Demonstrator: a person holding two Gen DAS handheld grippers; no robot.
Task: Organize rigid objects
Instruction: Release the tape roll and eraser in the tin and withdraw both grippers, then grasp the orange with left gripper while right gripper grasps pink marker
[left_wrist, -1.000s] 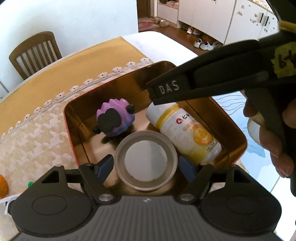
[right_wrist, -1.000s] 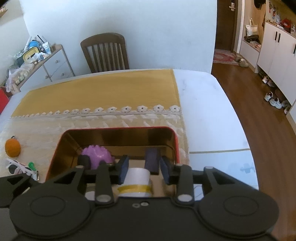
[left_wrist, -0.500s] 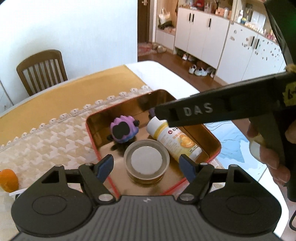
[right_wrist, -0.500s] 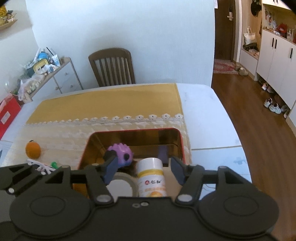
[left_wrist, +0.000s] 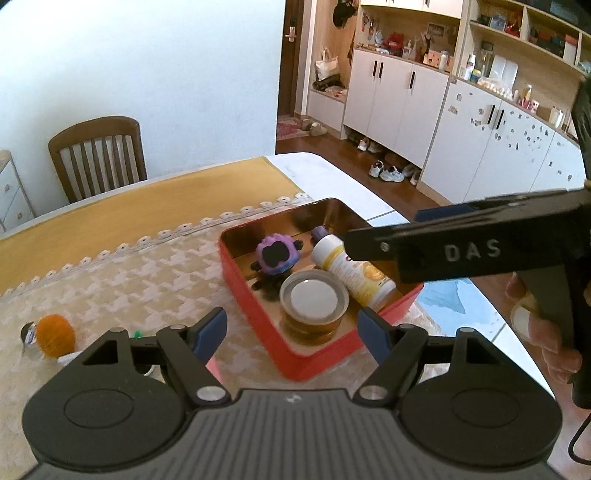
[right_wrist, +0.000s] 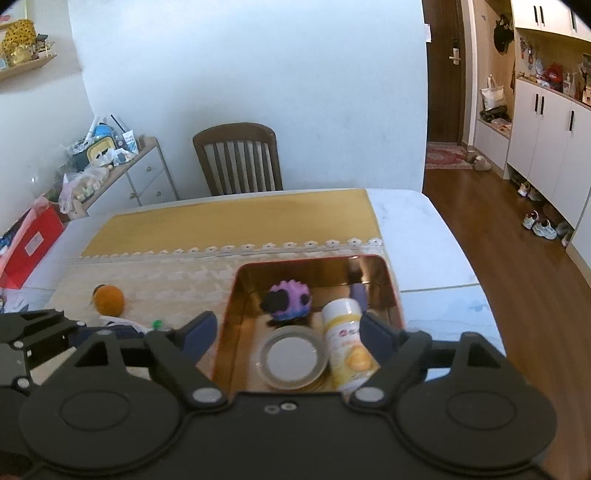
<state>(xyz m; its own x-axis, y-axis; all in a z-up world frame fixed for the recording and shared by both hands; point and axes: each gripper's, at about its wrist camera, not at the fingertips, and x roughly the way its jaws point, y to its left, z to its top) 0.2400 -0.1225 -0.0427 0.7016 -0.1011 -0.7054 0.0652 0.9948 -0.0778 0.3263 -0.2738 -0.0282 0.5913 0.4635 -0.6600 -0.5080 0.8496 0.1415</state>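
Red tin (left_wrist: 266, 321) on patterned cloth (left_wrist: 140, 273), holding 3 items: purple toy (left_wrist: 276, 254), round jar (left_wrist: 314, 300), yellow bottle (left_wrist: 356, 273) lying flat. Left gripper (left_wrist: 291, 332) and right gripper (right_wrist: 286, 332) above, jaws spread wide, empty. Orange ball (left_wrist: 56, 334) well apart.

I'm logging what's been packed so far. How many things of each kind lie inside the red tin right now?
Purple toy: 1
Yellow-and-white bottle, lying on its side: 1
Round lidded jar: 1
Total: 3 in the red tin. A small purple shape shows behind the bottle, too hidden to identify, so it is not counted.
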